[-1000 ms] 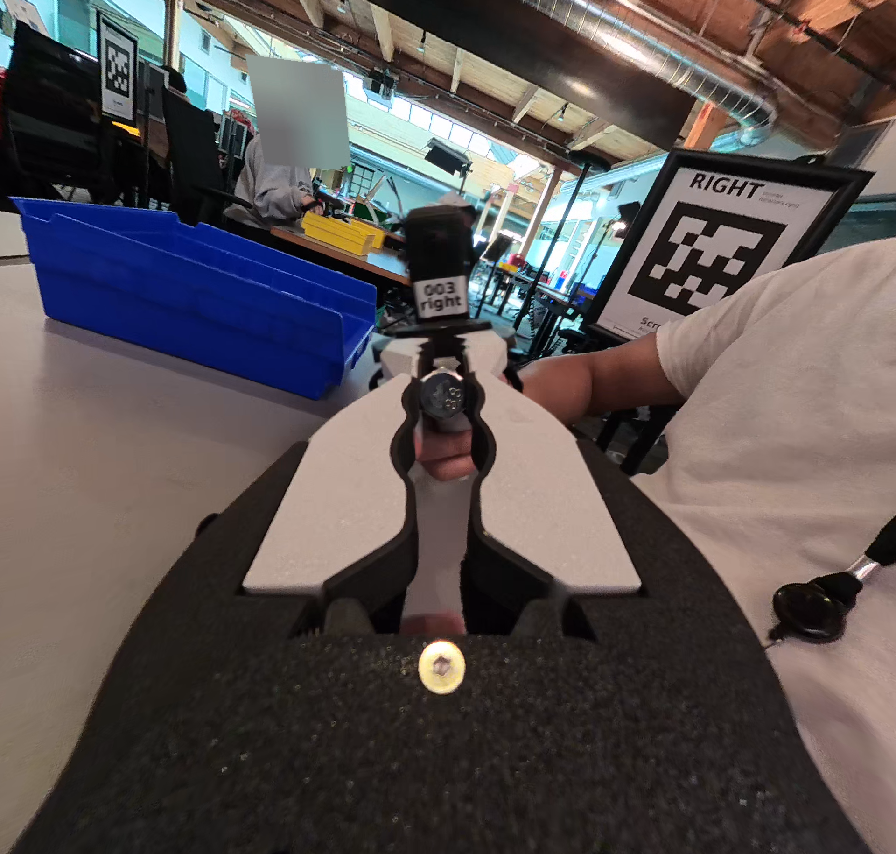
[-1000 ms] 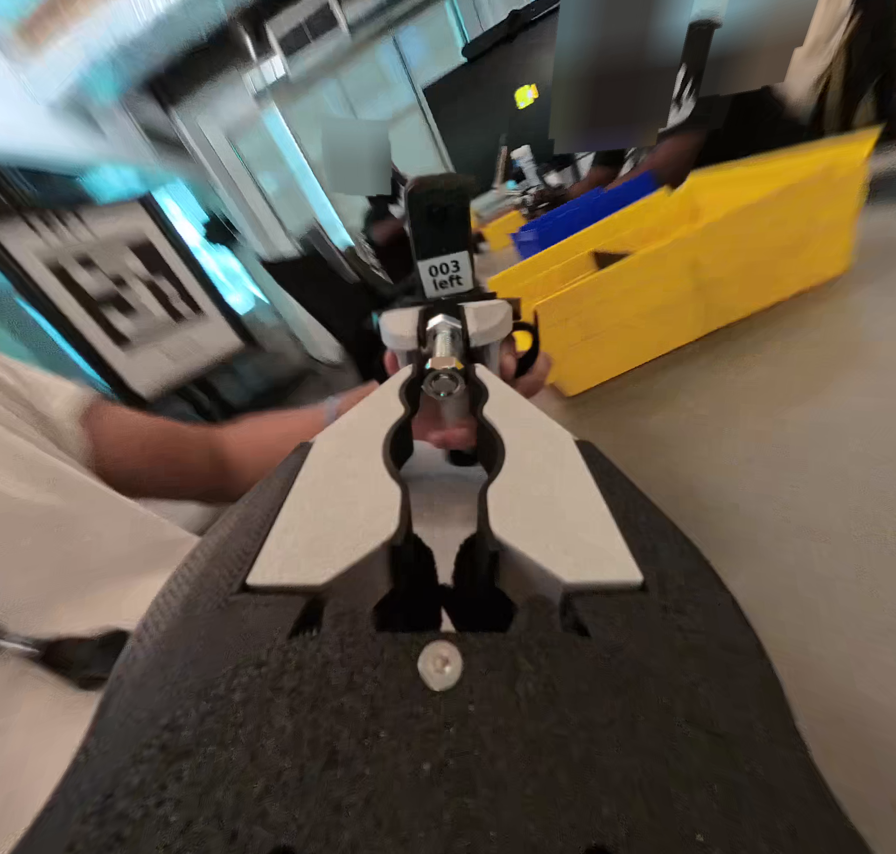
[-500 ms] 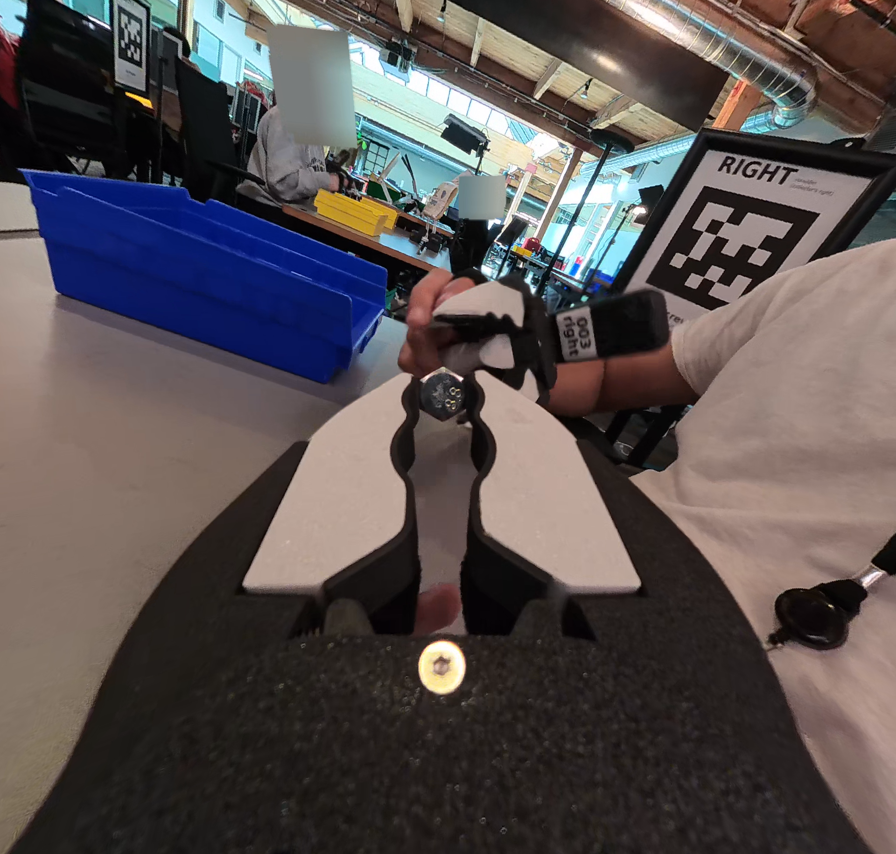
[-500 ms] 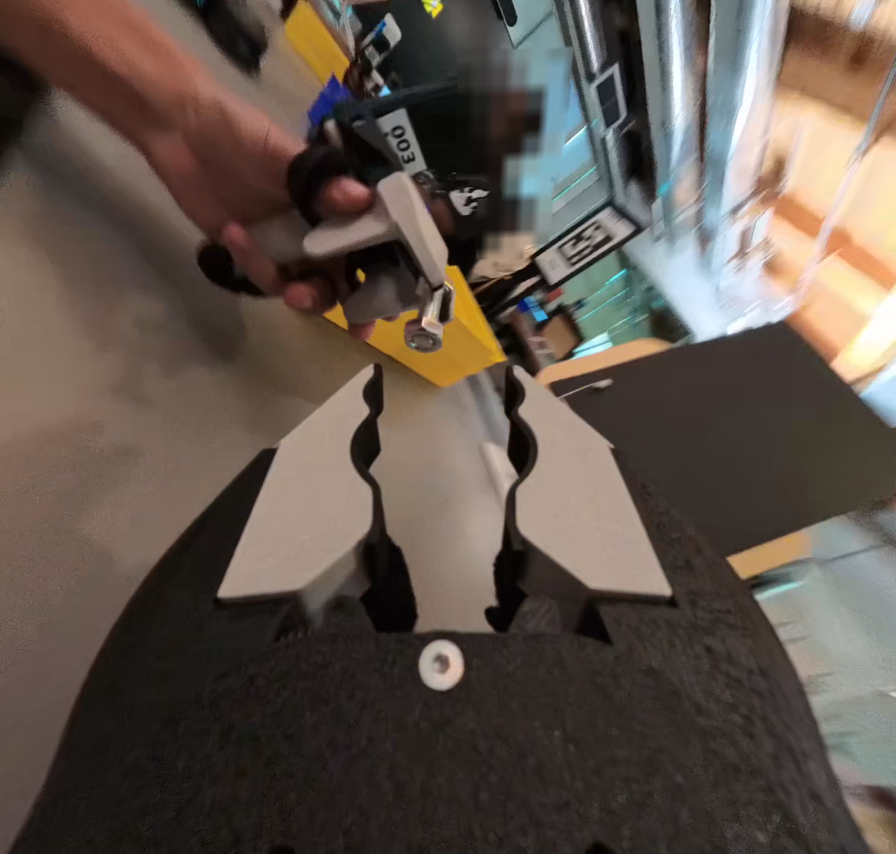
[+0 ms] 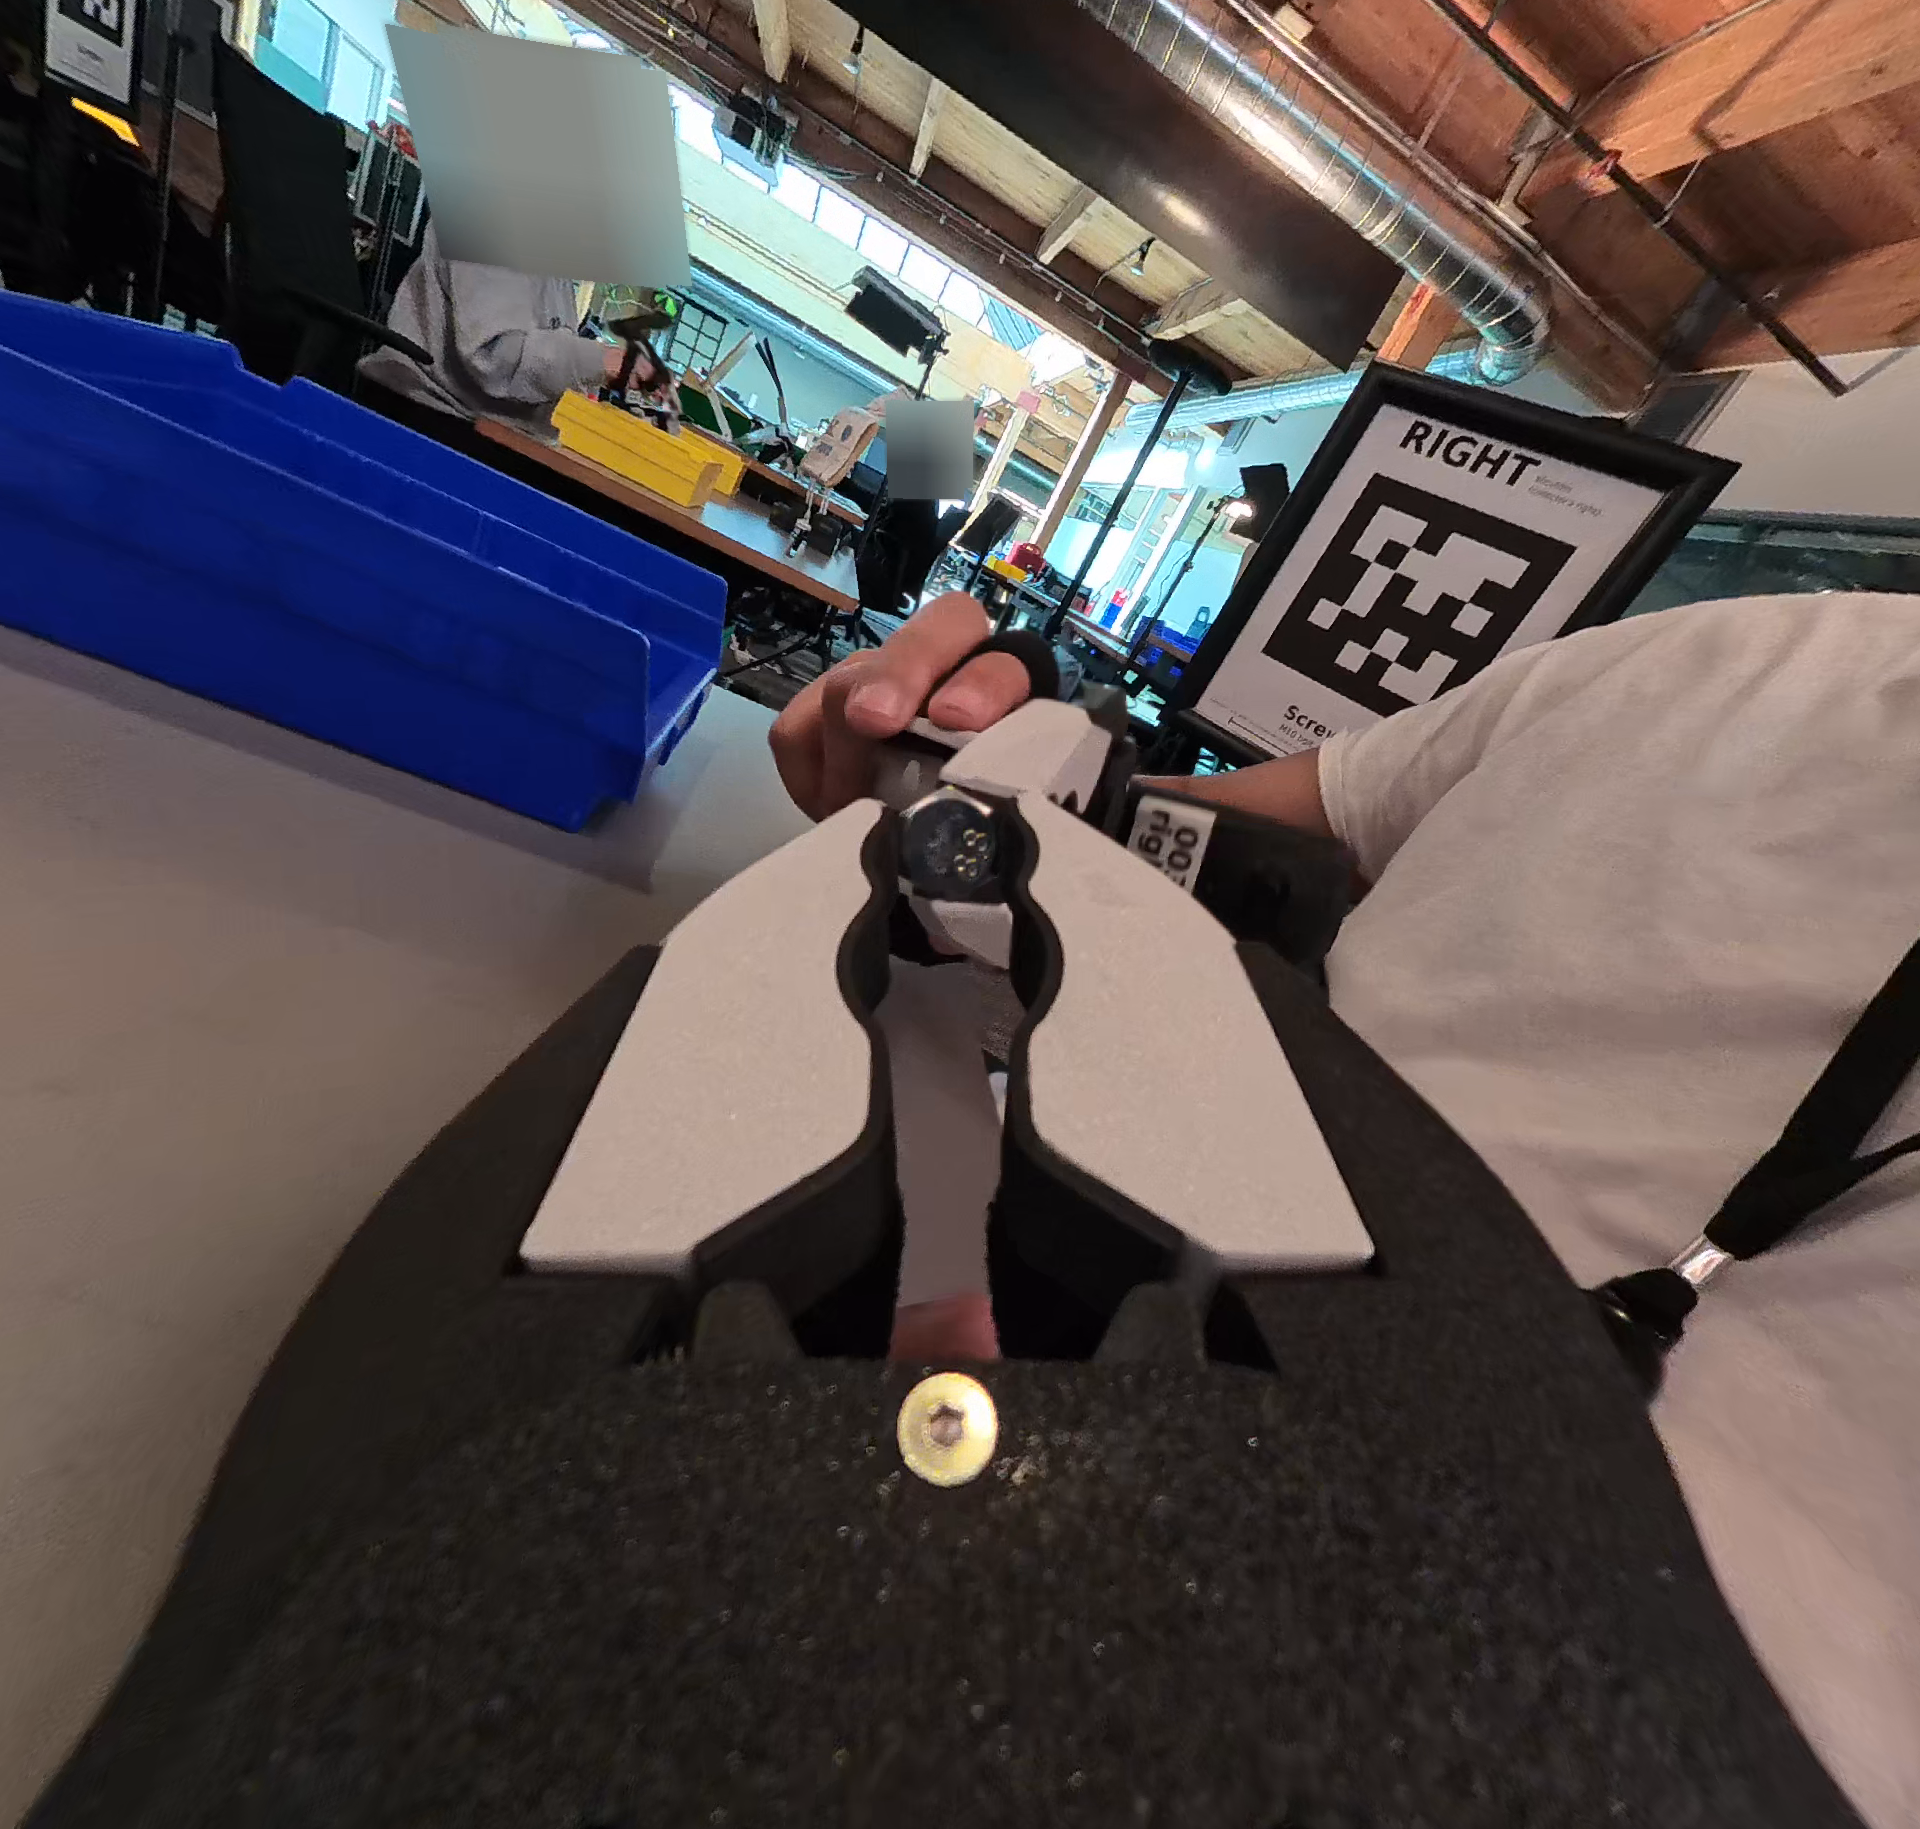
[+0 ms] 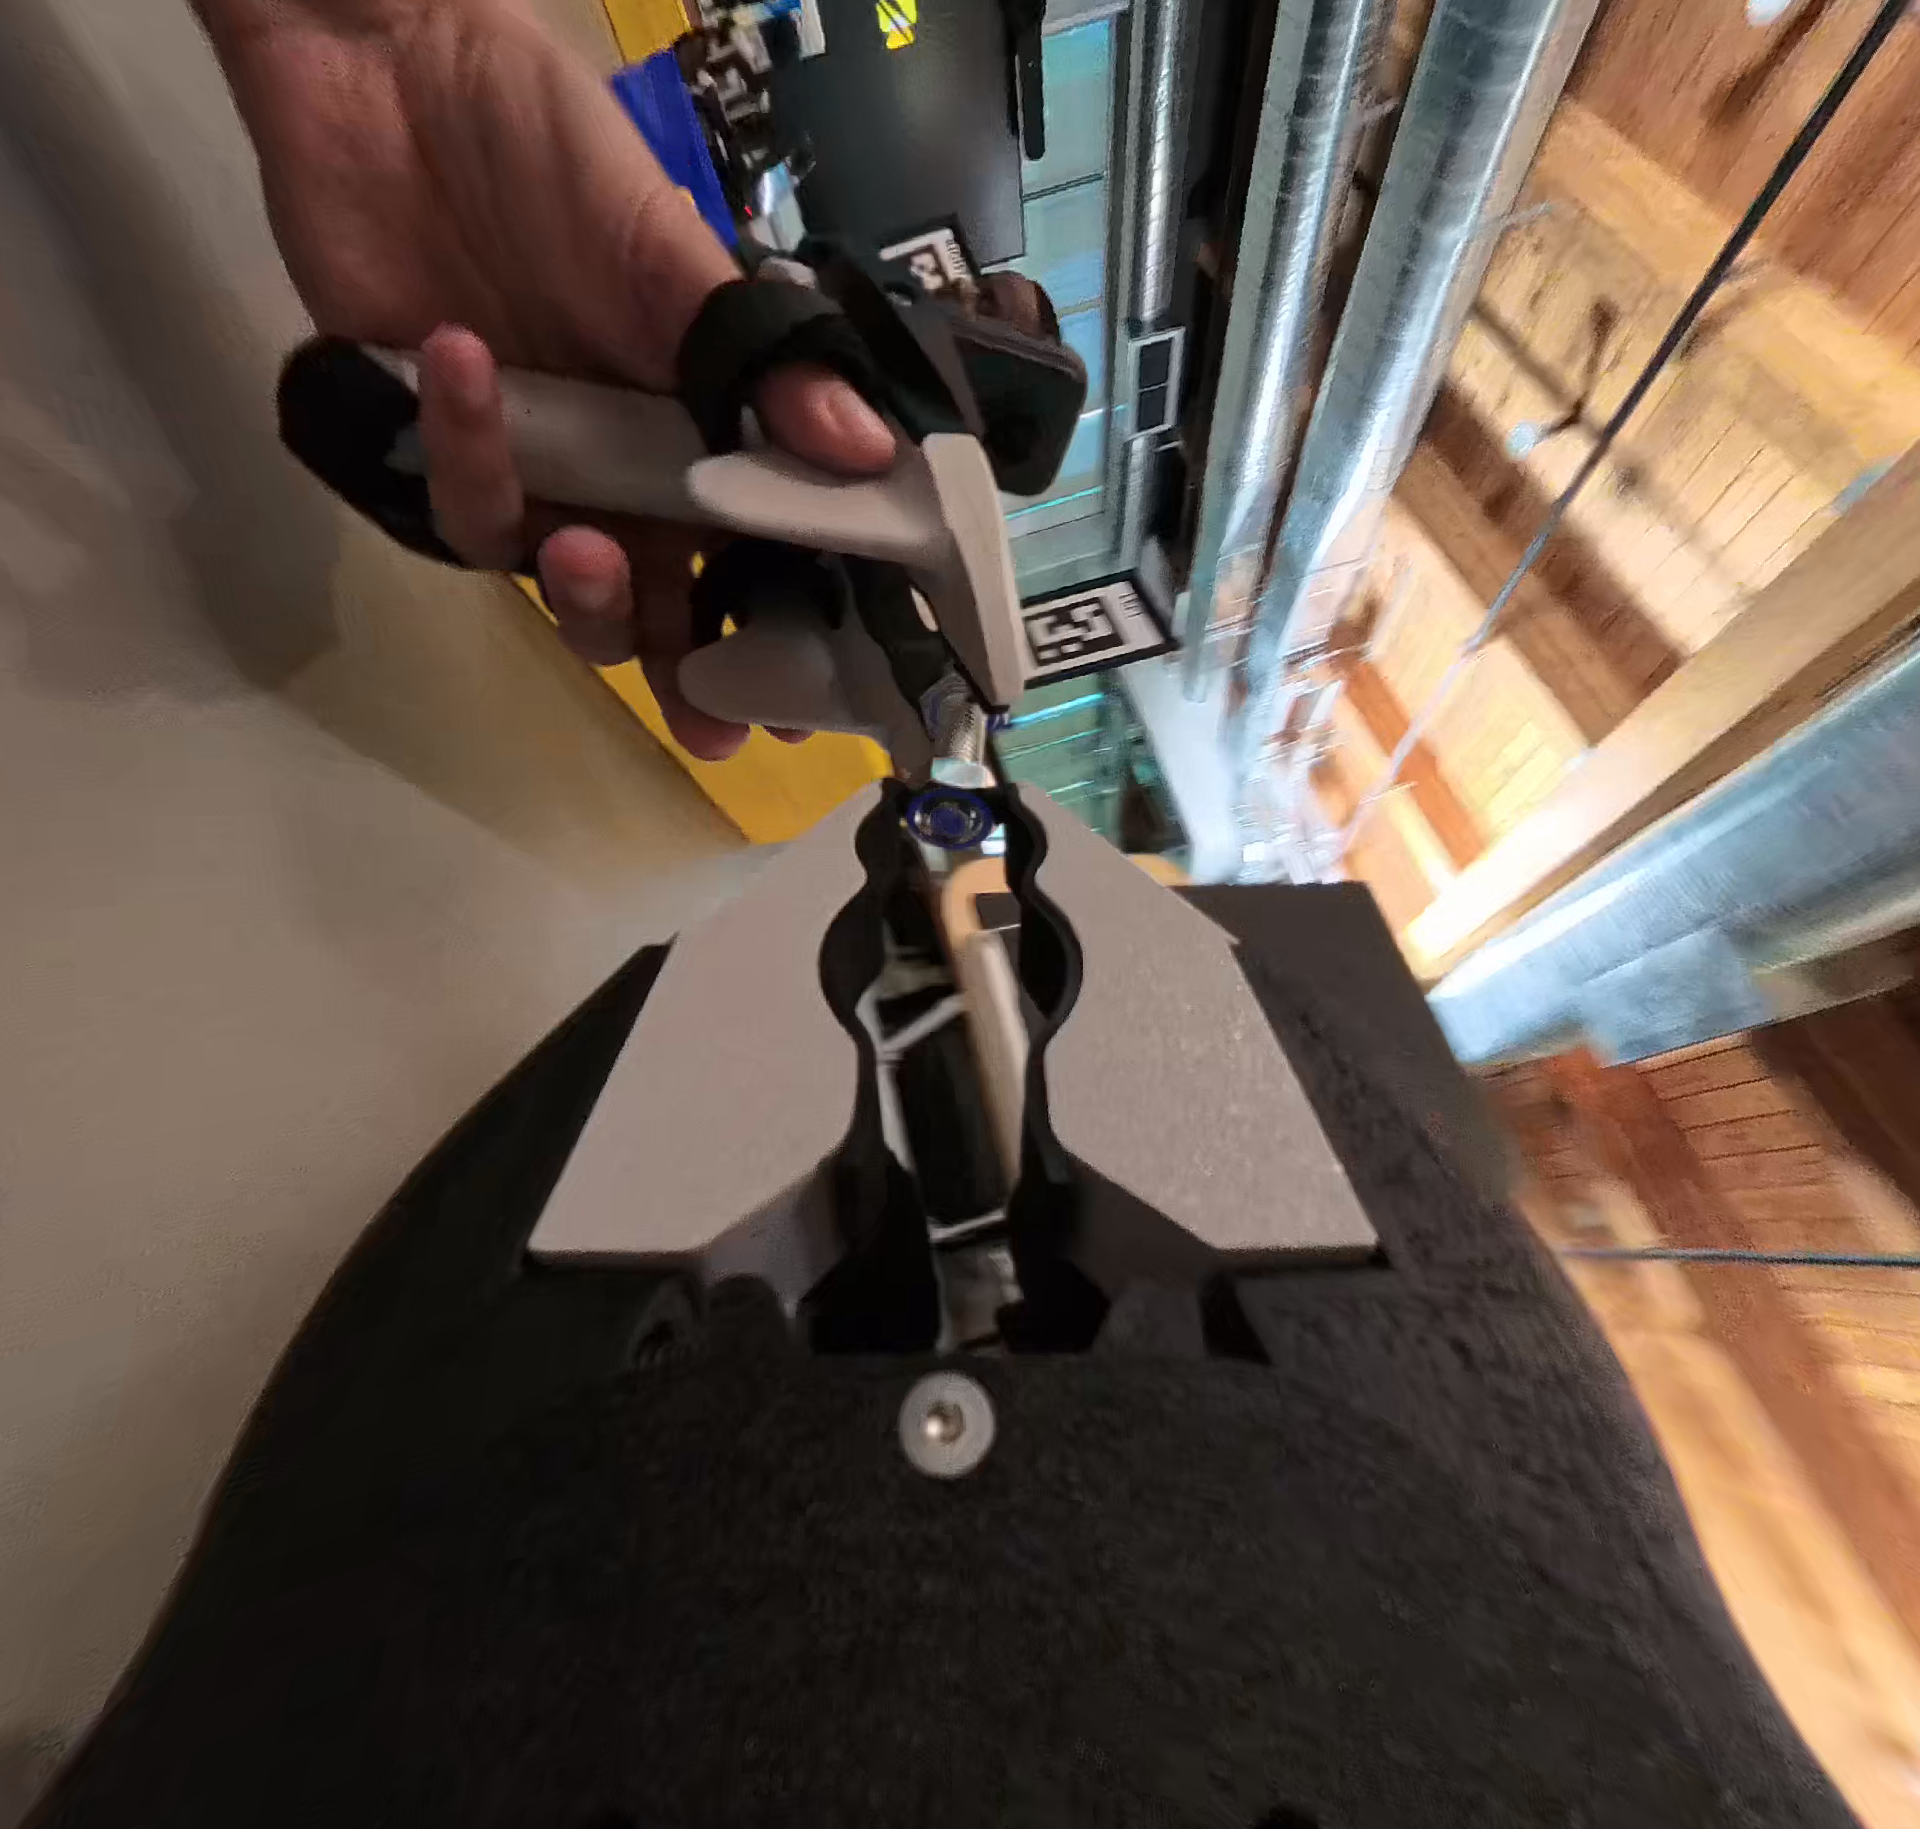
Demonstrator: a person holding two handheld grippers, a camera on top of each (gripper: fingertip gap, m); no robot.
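While we look along the left gripper [image 5: 951, 860], its jaws pinch a bolt [image 5: 948, 844] by the head, the right gripper [image 6: 948, 821] pinches its nut [image 6: 948, 819], framed coded sign [image 5: 1423, 584] behind, blue bin [image 5: 343, 574] on the worktop [image 5: 260, 948].

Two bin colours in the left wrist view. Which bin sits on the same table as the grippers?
The blue bin: it rests on the grey table left of the left gripper. The yellow bins lie on a farther table behind.

Workshop: parts bins [image 5: 312, 574], exposed ducting [image 5: 1299, 117]
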